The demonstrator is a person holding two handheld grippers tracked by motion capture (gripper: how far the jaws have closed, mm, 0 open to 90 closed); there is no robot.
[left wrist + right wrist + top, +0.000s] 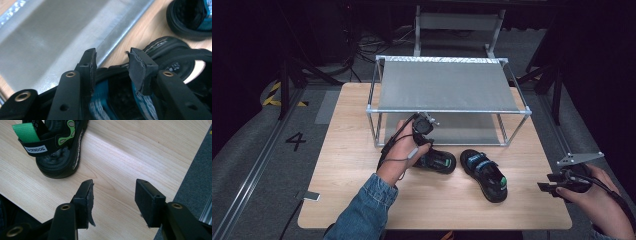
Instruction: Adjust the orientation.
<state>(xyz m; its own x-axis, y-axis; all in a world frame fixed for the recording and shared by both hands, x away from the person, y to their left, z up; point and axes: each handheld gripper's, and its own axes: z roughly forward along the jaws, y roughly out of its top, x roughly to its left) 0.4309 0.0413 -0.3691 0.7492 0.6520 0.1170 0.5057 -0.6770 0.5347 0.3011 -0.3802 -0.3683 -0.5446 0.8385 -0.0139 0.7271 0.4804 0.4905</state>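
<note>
Fingers (pixel 141 67) of left gripper (pixel 424 125) part-open, straddling left sandal (pixel 439 161), no squeeze; right gripper (pixel 113 202) wide, empty. 2 sandals: light, soft-strapped, rubber sole firm; take heel strap

Two black strap sandals with blue and green trim, both sole-down on the light wooden table. Left black sandal with blue straps (pixel 438 161) lies crosswise just in front of the metal rack's lower shelf. Right black sandal with blue straps and green heel tab (pixel 486 174) lies near it, apart, angled toward the front edge, heel nearest the person.
</note>
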